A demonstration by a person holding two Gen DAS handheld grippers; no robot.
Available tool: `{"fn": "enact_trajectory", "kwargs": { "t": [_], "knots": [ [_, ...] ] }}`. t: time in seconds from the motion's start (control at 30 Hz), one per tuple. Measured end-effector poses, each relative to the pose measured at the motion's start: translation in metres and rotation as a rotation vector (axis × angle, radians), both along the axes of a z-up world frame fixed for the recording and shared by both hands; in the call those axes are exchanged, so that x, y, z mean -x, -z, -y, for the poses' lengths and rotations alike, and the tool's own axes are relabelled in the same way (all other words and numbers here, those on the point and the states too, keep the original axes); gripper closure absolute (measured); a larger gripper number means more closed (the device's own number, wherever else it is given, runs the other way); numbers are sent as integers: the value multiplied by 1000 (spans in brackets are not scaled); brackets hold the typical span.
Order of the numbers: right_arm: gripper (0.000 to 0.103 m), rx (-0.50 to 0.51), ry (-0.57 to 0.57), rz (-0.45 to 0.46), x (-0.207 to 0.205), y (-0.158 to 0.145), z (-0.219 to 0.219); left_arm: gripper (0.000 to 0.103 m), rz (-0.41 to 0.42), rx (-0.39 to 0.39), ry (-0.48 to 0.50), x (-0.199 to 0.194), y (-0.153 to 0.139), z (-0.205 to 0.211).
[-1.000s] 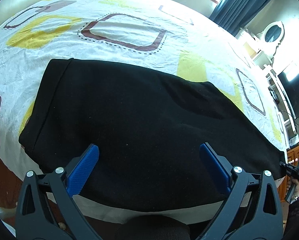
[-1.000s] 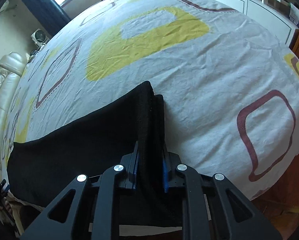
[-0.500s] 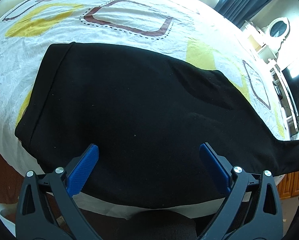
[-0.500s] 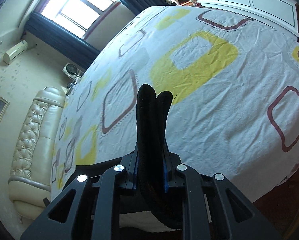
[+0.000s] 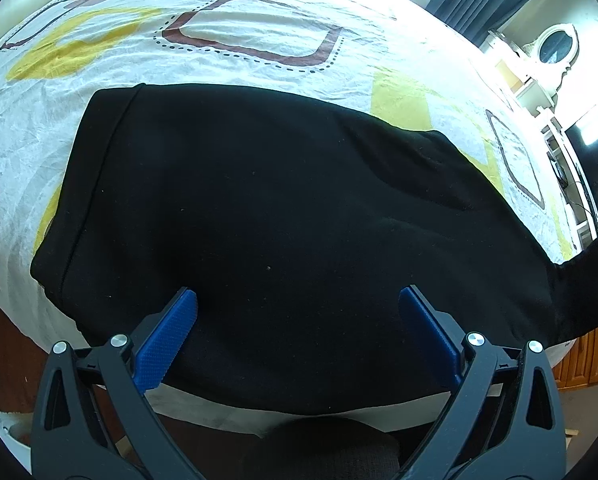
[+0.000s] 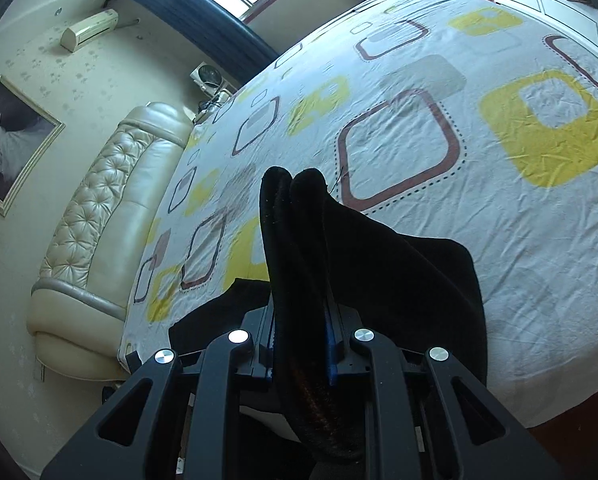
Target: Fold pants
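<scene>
Black pants (image 5: 283,208) are lying flat on the bed (image 5: 259,36), right in front of the left tool (image 5: 297,320). That tool is hanging just above the near edge of the pants with its two blue pads spread wide, and nothing is sitting between them. It is not holding anything.

The right tool (image 6: 301,344) is squeezing tight on the leg end of the pants (image 6: 295,216). The cloth is bunching up into two thick rolls that are poking out past its tip. The rest of that leg is hanging down from the tool toward the bed sheet (image 6: 539,240) below. In the left tool's view, this lifted leg end is showing as a dark strip (image 5: 587,280) rising off the far right side.

This is looking like the step where the legs are being folded over toward the waist. The waist end is lying on the left side of the left tool.

For the next move, the right tool is probably needing to carry the leg end across, over the flat part, and lay it down close to the waist. The edges should be lining up. The left tool may be needing to press or pinch the cloth so it is not sliding along.
</scene>
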State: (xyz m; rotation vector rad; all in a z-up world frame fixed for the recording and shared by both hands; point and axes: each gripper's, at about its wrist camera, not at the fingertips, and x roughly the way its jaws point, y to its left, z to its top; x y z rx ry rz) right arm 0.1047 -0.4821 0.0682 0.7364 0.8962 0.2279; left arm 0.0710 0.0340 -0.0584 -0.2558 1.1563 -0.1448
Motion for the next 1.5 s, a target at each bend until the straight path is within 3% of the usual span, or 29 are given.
{"fn": "enact_trajectory", "kwargs": {
  "t": [0.1, 0.33, 0.63, 0.87, 1.23, 1.5],
  "knots": [
    [85, 27, -33, -24, -16, 13, -34, 3, 0, 5, 0, 1, 0, 0],
    [85, 210, -68, -101, -39, 56, -100, 3, -1, 10, -1, 0, 0, -1],
    [85, 316, -75, -181, -47, 106, -143, 3, 0, 5, 4, 1, 0, 0],
    [84, 403, -75, -186, -48, 111, -159, 3, 1, -6, 9, 1, 1, 2],
    [84, 447, -79, -192, -50, 114, -180, 3, 1, -7, 10, 1, 2, 2],
    [72, 428, -85, -192, -49, 120, -195, 3, 1, -9, 10, 1, 2, 2]
  ]
}}
